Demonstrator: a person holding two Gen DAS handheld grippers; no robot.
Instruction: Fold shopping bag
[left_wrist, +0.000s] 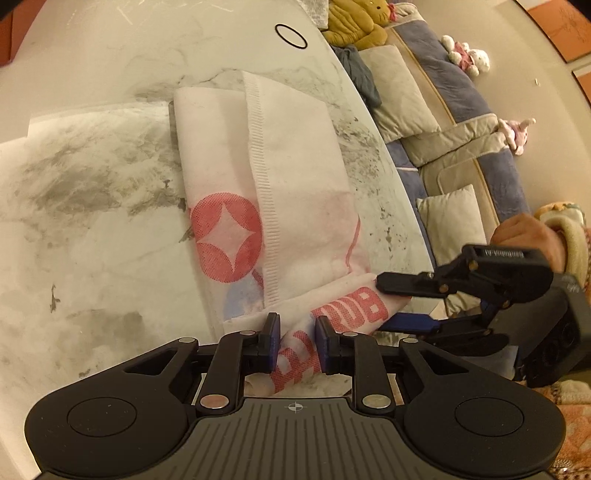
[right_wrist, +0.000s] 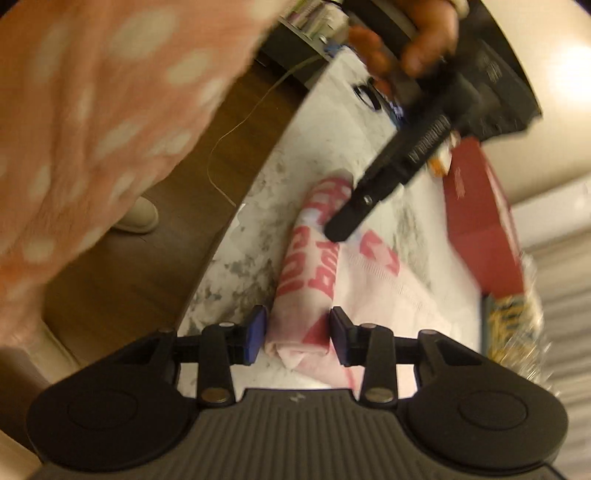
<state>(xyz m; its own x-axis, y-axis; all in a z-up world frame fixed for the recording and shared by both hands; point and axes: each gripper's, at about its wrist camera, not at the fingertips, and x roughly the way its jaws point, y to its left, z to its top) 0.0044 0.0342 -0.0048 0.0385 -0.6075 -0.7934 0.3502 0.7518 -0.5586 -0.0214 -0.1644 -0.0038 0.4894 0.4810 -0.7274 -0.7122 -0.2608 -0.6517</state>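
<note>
- The shopping bag (left_wrist: 291, 177) is white non-woven fabric with red print, lying partly folded on a marble table (left_wrist: 92, 221). In the left wrist view it runs from about 12 o'clock down to 6 o'clock, and there's a red circle logo (left_wrist: 226, 236) on it, a bit left of center.
- The near end is rolled or bunched into a thick band with big red letters, right along the table edge.
- Left gripper (left_wrist: 297, 339): the rolled band sits between its blue pads. Jaws are parted with the fabric in the gap, and the pads look just beside it rather than clamped, so I'd call it not squeezing.
- Right gripper (left_wrist: 397, 302) comes in from 3 o'clock in the left view. One finger sits on top of the roll's end and the other below the table edge, jaws spread.
- In the right wrist view (blurry), the right gripper (right_wrist: 297, 334) straddles the roll end (right_wrist: 303, 288), with pads on both sides and small gaps showing, so it's not pinching either.
- The left gripper (right_wrist: 347, 225) shows at 12 o'clock there, its finger tip on the roll.
- Other stuff: a black ring (left_wrist: 291, 36) on the far table, a sofa (left_wrist: 461, 122) with cushions and plush toys at 2 o'clock, and a red box (right_wrist: 480, 221) at 3 o'clock in the right view.
</note>
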